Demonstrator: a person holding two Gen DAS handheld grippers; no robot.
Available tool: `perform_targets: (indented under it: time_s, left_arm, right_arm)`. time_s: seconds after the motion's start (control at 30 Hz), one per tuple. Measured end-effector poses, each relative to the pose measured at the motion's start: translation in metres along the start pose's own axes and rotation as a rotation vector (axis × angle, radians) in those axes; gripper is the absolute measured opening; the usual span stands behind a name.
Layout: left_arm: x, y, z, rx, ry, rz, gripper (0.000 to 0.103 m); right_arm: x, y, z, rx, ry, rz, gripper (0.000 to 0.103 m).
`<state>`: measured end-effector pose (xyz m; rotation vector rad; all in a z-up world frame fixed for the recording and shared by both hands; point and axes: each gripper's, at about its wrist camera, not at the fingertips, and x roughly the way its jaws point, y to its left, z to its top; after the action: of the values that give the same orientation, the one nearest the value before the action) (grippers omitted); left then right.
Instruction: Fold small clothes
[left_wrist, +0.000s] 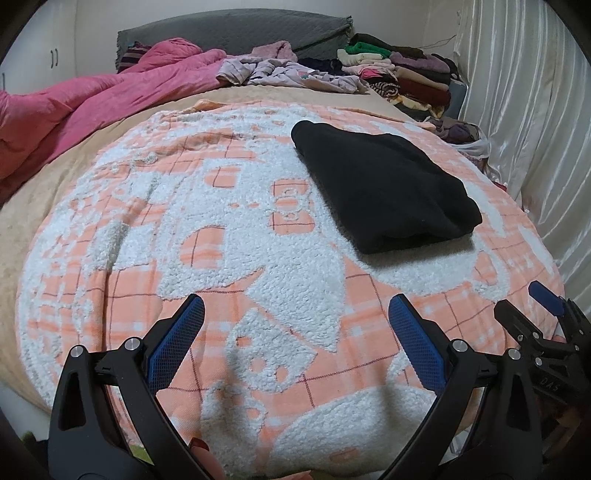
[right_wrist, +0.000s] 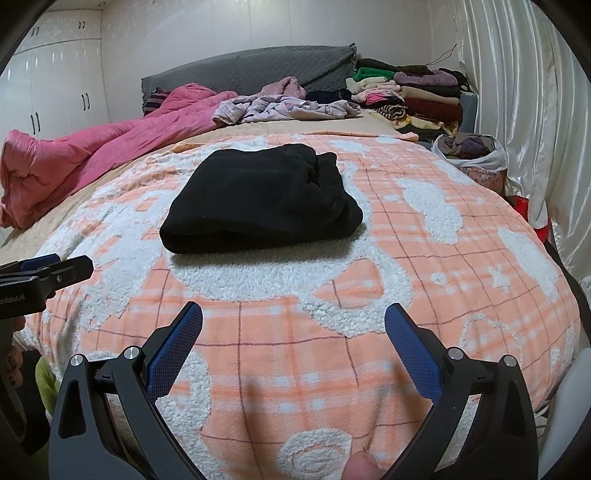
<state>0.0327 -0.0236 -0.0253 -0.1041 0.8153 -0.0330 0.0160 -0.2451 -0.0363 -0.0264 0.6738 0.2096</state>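
A black garment (left_wrist: 384, 188) (right_wrist: 258, 203) lies folded into a thick rectangle on the orange and white blanket (left_wrist: 221, 258) (right_wrist: 406, 258). My left gripper (left_wrist: 295, 306) hovers open over the blanket's near part, well short of the garment and to its left, nothing between its blue pads (left_wrist: 177, 339). My right gripper (right_wrist: 293, 314) is open too, near the front edge, with the garment ahead and slightly left. Each gripper shows at the other view's edge: the right one (left_wrist: 546, 306), the left one (right_wrist: 48, 269).
A pink duvet (left_wrist: 92, 99) (right_wrist: 92, 155) lies bunched at the back left. Loose lilac clothes (left_wrist: 288, 72) (right_wrist: 284, 105) and a stack of folded clothes (left_wrist: 406, 74) (right_wrist: 417, 96) sit at the headboard. A bag of clothes (right_wrist: 472, 155) and a white curtain (right_wrist: 535, 110) stand on the right.
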Motion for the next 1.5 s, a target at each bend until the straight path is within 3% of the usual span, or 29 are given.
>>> perform_targets:
  time_s: [1.5]
  left_arm:
    - [-0.0030,-0.0002,-0.0008,0.002,0.021,-0.013,0.093]
  right_arm:
    - [-0.0063,-0.0024,0.0050,0.012,-0.004,0.000,0.099]
